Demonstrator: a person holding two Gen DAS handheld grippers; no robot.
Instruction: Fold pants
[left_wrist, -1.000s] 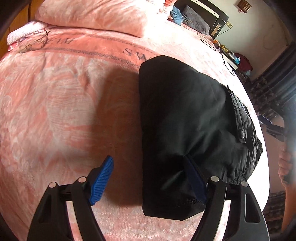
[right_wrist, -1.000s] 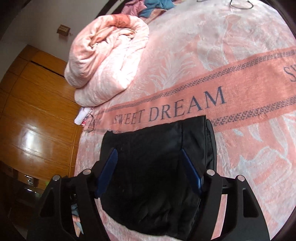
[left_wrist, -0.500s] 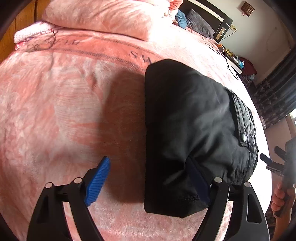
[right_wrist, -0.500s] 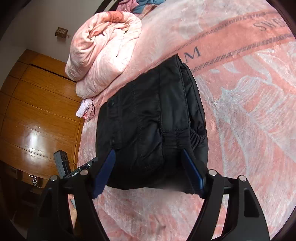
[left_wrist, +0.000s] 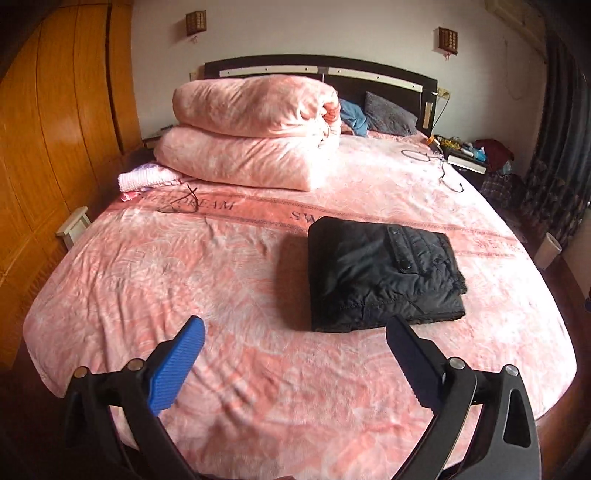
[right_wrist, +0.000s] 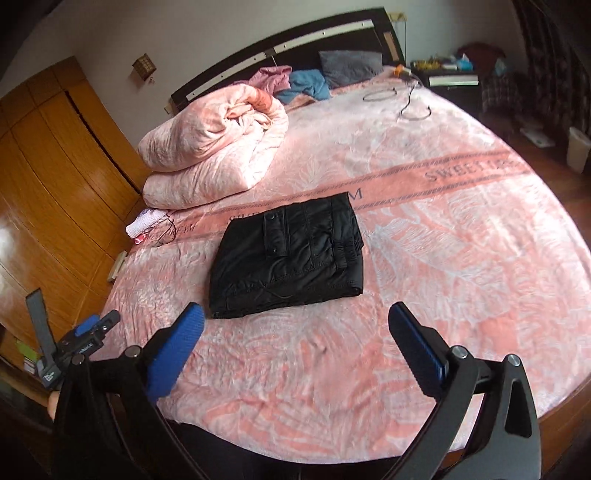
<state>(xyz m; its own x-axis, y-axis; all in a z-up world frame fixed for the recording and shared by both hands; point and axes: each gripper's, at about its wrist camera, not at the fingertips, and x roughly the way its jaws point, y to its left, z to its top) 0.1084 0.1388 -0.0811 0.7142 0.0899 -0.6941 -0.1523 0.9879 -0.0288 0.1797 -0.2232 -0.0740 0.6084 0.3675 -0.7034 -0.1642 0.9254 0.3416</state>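
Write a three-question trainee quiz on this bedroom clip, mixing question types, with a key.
1. True or false: the folded black padded pants are clamped in the left gripper.
2. What lies against the far edge of the folded pants? A) printed band of the pink floral bedspread B) rolled pink quilt C) grey pillow
3. Fill in: between the blue pads of the right gripper there is ____.

Key: 1 false; 2 A; 3 nothing, and its jaws are opening.

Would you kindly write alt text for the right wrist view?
Folded black pants lie flat on a pink bedspread, untouched. The right tongs hover in front, opening with nothing between them. A rolled pink duvet sits near the dark headboard.
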